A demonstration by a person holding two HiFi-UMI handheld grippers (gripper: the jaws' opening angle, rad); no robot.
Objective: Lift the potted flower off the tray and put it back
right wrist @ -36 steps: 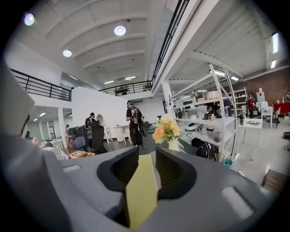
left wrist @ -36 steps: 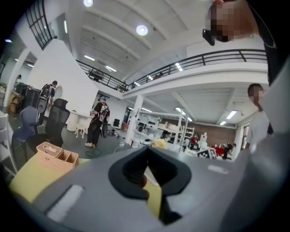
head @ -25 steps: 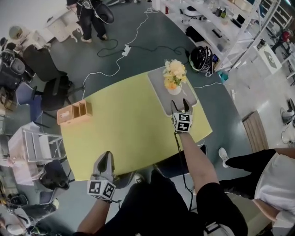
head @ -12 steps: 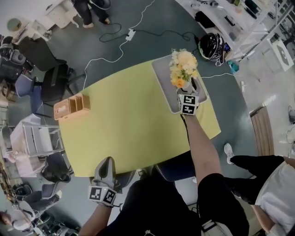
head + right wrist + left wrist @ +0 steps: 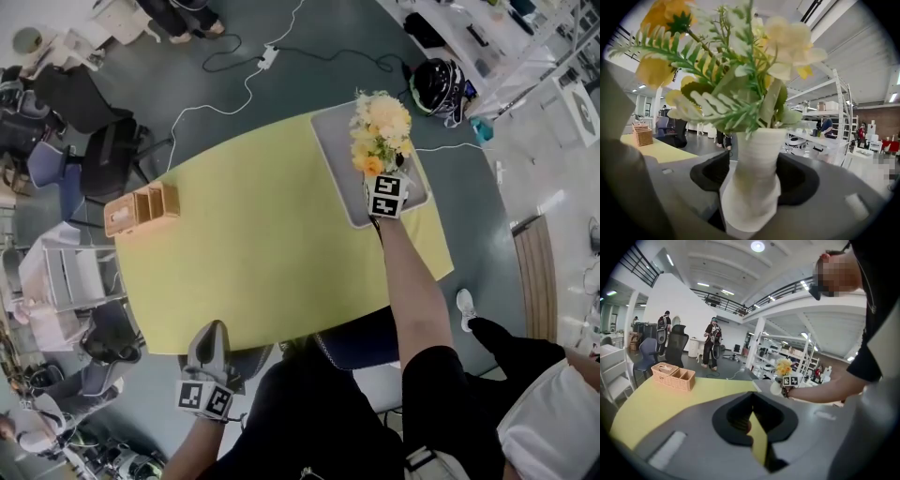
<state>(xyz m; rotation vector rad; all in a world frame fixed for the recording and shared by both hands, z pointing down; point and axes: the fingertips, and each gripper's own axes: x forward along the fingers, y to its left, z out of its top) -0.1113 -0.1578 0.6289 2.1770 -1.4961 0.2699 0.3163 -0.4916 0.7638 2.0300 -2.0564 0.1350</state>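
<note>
Yellow-green is the table top (image 5: 262, 253), and at its far right corner a grey tray (image 5: 333, 150) is laid. The potted flower (image 5: 380, 131) is seen standing on this tray, near its right edge, with the yellow and cream blossoms upright above the white ribbed pot. The right gripper (image 5: 383, 180) is stretched over the table to it, and its jaws are spread very wide. In the right gripper view the white pot is found between the two jaws, with dark space on both sides of its neck, so no firm pinch can be seen. The left gripper (image 5: 214, 336) is kept at the near edge of the table, well apart from the tray. Its jaws are drawn together but for a thin slit, and nothing is held in them. A wicker basket (image 5: 141, 208) is placed at the left edge of the table.
</note>
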